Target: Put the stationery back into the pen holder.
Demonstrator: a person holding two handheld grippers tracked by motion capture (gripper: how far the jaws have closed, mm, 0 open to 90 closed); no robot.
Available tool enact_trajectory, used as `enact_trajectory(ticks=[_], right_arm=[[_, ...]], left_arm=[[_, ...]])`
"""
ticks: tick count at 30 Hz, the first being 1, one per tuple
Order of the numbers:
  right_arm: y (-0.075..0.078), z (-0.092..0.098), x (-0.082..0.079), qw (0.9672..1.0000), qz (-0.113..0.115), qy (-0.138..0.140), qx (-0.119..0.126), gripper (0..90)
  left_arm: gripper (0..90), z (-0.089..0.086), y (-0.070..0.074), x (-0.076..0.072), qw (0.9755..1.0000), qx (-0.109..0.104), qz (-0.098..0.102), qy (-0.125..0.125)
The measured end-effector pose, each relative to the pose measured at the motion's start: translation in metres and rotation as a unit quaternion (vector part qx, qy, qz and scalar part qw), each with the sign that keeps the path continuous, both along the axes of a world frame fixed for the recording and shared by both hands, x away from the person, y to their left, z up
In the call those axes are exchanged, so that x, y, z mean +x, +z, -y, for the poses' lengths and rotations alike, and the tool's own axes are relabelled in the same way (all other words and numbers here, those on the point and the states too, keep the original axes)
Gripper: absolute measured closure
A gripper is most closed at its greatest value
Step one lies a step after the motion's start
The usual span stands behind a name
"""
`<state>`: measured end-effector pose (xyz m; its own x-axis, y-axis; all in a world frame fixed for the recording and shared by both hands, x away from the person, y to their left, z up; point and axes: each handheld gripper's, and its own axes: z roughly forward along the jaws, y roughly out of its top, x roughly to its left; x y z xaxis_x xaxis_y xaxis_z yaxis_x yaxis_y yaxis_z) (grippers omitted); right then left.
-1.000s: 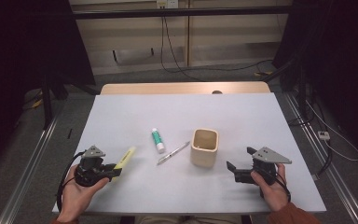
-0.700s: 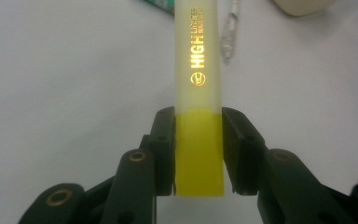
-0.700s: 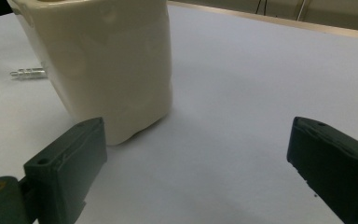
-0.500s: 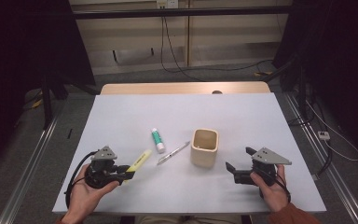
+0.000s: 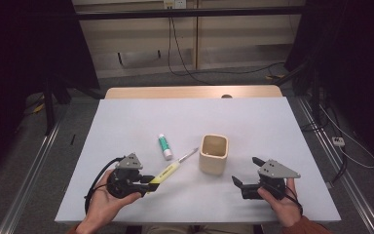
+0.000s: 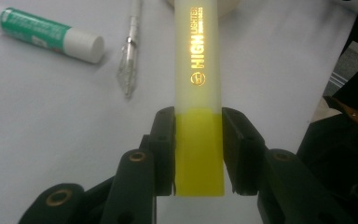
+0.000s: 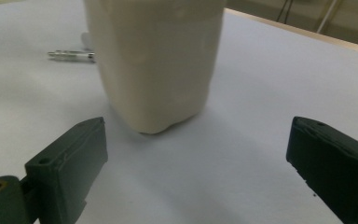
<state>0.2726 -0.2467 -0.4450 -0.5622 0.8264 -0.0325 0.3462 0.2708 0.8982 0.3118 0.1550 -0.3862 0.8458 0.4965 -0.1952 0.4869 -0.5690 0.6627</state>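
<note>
My left gripper (image 5: pixel 148 183) (image 6: pixel 199 154) is shut on a yellow highlighter (image 5: pixel 168 171) (image 6: pixel 198 93), gripping its yellow end while the pale body points ahead toward the cream cup (image 5: pixel 214 153). The highlighter hangs a little above the table, near its front left. A green and white glue stick (image 5: pixel 164 146) (image 6: pixel 42 30) and a clear pen (image 5: pixel 187 156) (image 6: pixel 129 51) lie on the table just beyond it. My right gripper (image 5: pixel 246 173) (image 7: pixel 196 158) stands open to the right of the cup (image 7: pixel 154 60), its jaws wide apart and a short way from the cup's base.
The white table (image 5: pixel 253 117) has free room at the back and along the right. A wooden strip (image 5: pixel 190 91) edges its far side. Cables lie on the floor behind and to the right.
My left gripper has carried the highlighter to the right, closer to the pen and the cup, and slightly up. The right gripper has stayed in place.
</note>
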Motion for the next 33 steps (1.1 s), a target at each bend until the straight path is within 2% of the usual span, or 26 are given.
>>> enact_trajectory(ticks=[4,7,8,11,13,16,19,20,22,23,31,33], right_arm=[[0.0,-0.008,-0.004,0.9997,0.008,0.017,-0.015,5.3],[0.0,-0.015,-0.008,0.9982,0.022,0.027,-0.049,4.8],[0.001,-0.019,-0.009,0.9972,0.022,0.04,-0.059,4.0],[0.001,-0.026,-0.012,0.9954,0.029,0.052,-0.075,4.9],[0.001,-0.029,-0.014,0.9944,0.029,0.061,-0.081,4.9],[0.001,-0.033,-0.015,0.9937,0.03,0.069,-0.083,5.5],[0.001,-0.035,-0.016,0.9927,0.034,0.07,-0.092,6.3],[0.0,-0.035,-0.016,0.992,0.036,0.071,-0.097,7.1],[0.0,-0.038,-0.019,0.9883,0.05,0.071,-0.125,8.2],[0.0,-0.039,-0.019,0.9873,0.053,0.073,-0.131,8.7],[-0.001,-0.045,-0.022,0.9817,0.066,0.086,-0.157,12.2],[-0.002,-0.047,-0.022,0.9791,0.069,0.089,-0.169,13.1]], left_arm=[[67.4,0.012,0.002,-0.005,0.9998,0.006,0.001,-0.021],[67.4,0.022,0.003,-0.006,0.9994,0.008,0.001,-0.035],[67.4,0.025,0.004,-0.006,0.9991,0.008,0.0,-0.042],[67.4,0.037,0.005,-0.006,0.9986,0.008,-0.002,-0.053],[67.4,0.043,0.006,-0.003,0.9976,0.014,0.0,-0.067],[67.4,0.051,0.006,-0.002,0.9974,0.013,-0.003,-0.071],[67.4,0.058,0.007,0.0,0.9963,0.021,-0.001,-0.084],[67.4,0.061,0.008,0.001,0.9955,0.026,-0.001,-0.091],[67.4,0.065,0.008,0.002,0.9949,0.03,-0.001,-0.096],[67.3,0.068,0.008,0.002,0.9949,0.03,-0.003,-0.096],[67.4,0.086,0.004,0.004,0.992,0.036,-0.013,-0.12],[67.4,0.091,0.003,0.005,0.9915,0.037,-0.016,-0.124]])
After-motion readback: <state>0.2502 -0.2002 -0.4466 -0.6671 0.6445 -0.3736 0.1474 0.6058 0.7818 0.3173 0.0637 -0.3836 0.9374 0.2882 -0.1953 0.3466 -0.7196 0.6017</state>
